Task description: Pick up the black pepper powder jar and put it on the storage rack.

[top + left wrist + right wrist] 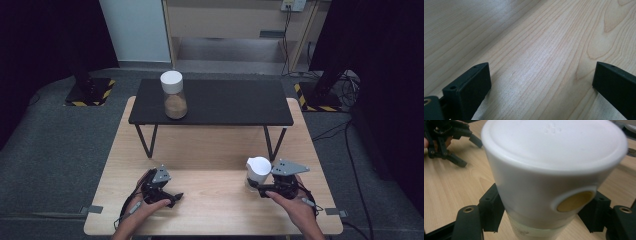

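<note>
A jar with a white cap (258,167) leans slightly near the table's front right, and my right gripper (254,185) is shut on it. In the right gripper view the white cap (554,157) looms close, with a round yellowish spot (575,201) on its side. The black jaws press the jar's clear body just below the cap, so the right gripper (544,206) holds it from both sides. At the front left my left gripper (172,199) rests open on the wood. Nothing lies between the jaws of the left gripper (540,67), just bare tabletop.
A low black shelf (235,102) on thin legs spans the back of the wooden table (210,200). A second white-lidded jar (173,95) holding brown powder stands on its left part. The left gripper (447,141) shows far off in the right gripper view.
</note>
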Motion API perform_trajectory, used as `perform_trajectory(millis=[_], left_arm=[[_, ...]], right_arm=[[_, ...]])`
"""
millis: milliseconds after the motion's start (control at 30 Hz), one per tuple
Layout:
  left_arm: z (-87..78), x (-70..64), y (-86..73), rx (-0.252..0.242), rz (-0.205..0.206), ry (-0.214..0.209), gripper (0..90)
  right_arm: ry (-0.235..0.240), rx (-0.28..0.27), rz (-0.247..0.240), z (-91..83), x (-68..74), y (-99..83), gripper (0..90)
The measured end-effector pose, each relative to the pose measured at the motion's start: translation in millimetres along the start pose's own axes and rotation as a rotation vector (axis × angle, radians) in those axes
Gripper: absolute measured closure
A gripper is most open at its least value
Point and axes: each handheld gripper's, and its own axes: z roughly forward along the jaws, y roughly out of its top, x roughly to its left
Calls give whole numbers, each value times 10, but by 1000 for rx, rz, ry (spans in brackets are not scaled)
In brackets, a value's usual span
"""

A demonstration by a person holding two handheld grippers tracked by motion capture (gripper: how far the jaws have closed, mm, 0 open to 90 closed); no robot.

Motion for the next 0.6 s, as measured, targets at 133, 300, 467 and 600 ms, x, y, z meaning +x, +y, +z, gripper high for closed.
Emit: perform_trajectory(millis=[133,300,467,600], left_arm=[[0,0,-1,0,0,0,3],[0,0,0,0,0,0,3],[0,0,0,0,0,0,3],[0,-1,0,0,0,1,3]], right_arm=[[-7,0,4,-11,-47,91,315],[-3,-12,21,-44,-101,165,314],[4,-17,33,-85,-137,239,314],[3,-17,22,-129,-134,316,314]])
